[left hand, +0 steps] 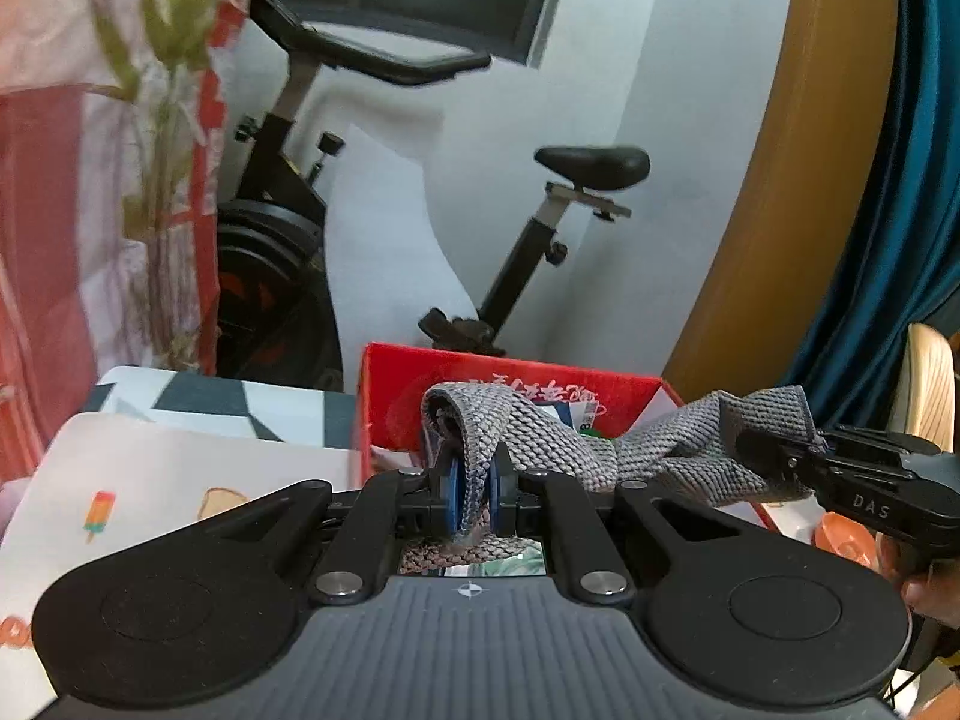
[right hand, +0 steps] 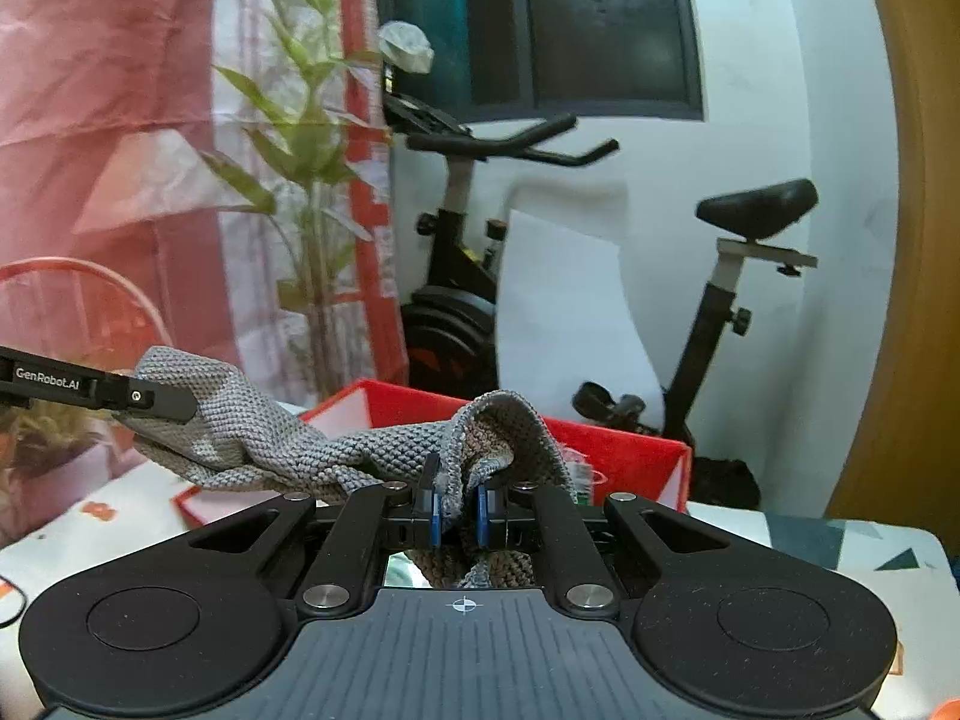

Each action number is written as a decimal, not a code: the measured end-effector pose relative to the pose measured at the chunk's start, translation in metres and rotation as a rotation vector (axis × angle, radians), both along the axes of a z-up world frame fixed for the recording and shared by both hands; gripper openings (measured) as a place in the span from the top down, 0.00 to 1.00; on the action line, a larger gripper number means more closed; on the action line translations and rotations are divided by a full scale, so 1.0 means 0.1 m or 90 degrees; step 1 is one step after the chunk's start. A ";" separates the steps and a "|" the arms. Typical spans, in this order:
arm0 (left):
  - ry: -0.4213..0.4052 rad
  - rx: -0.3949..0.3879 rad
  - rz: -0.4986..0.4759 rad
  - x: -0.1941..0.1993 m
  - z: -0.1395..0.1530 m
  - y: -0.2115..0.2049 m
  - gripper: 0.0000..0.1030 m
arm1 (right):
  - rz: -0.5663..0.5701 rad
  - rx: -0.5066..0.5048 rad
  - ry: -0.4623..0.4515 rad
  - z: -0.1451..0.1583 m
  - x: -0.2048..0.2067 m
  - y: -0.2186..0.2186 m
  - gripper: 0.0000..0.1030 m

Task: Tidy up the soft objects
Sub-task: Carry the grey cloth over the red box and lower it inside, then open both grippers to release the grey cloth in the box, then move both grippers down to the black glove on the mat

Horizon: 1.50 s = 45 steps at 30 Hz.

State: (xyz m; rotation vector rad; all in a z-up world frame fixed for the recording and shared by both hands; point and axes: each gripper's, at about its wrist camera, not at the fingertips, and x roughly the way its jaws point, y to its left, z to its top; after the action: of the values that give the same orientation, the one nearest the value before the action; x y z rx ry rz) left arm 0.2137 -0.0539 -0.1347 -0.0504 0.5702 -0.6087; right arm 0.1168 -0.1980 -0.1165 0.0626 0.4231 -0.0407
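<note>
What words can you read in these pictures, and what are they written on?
"DAS": on the right gripper, seen from the left wrist.
"GenRobot.AI": on the left gripper, seen from the right wrist.
White writing on the red box, behind the grey cloth: partly hidden, too blurred to read.
Small label inside the box: too small to read.

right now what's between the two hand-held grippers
Only the grey knit cloth spans from the left hand-held gripper to the right hand-held gripper, hanging before the red box in both wrist views.
</note>
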 end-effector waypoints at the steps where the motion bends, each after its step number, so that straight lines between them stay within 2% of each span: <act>1: 0.008 0.006 -0.003 0.06 -0.02 -0.05 0.90 | -0.007 0.003 0.009 -0.03 0.04 -0.03 0.91; 7: 0.071 0.070 -0.044 0.31 -0.22 -0.30 0.90 | -0.015 0.032 0.093 -0.29 0.19 -0.13 0.91; 13: 0.124 0.124 -0.064 0.46 -0.44 -0.43 0.90 | 0.008 0.044 0.170 -0.47 0.37 -0.15 0.91; 20: 0.146 0.151 -0.074 0.57 -0.51 -0.56 0.89 | 0.022 0.055 0.241 -0.59 0.62 -0.12 0.90; 26: 0.149 0.182 -0.078 0.60 -0.58 -0.65 0.89 | 0.002 0.078 0.278 -0.70 0.71 -0.18 0.90; 29: 0.130 0.185 -0.075 0.60 -0.54 -0.65 0.87 | -0.012 0.086 0.276 -0.69 0.70 -0.23 0.87; 31: 0.105 0.188 -0.081 0.58 -0.47 -0.66 0.75 | -0.019 0.079 0.272 -0.66 0.68 -0.24 0.83; 32: 0.089 0.191 -0.077 0.56 -0.43 -0.65 0.63 | -0.023 0.073 0.270 -0.64 0.66 -0.25 0.81; 33: 0.071 0.194 -0.072 0.54 -0.39 -0.65 0.58 | -0.027 0.068 0.267 -0.62 0.65 -0.26 0.78; 36: 0.033 0.191 -0.055 0.50 -0.26 -0.63 0.57 | -0.044 0.038 0.245 -0.52 0.60 -0.28 0.76; 39: 0.009 0.166 -0.029 0.47 -0.09 -0.54 0.55 | -0.059 0.010 0.211 -0.39 0.52 -0.31 0.76; 45: -0.018 0.111 0.010 0.20 0.08 -0.27 0.55 | -0.032 0.007 0.123 -0.14 0.19 -0.27 0.76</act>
State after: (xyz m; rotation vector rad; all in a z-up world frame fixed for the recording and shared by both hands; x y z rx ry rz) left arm 0.2333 -0.0814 -0.1264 0.1179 0.5933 -0.5410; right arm 0.1361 -0.2250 -0.1303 0.0803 0.6150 -0.0940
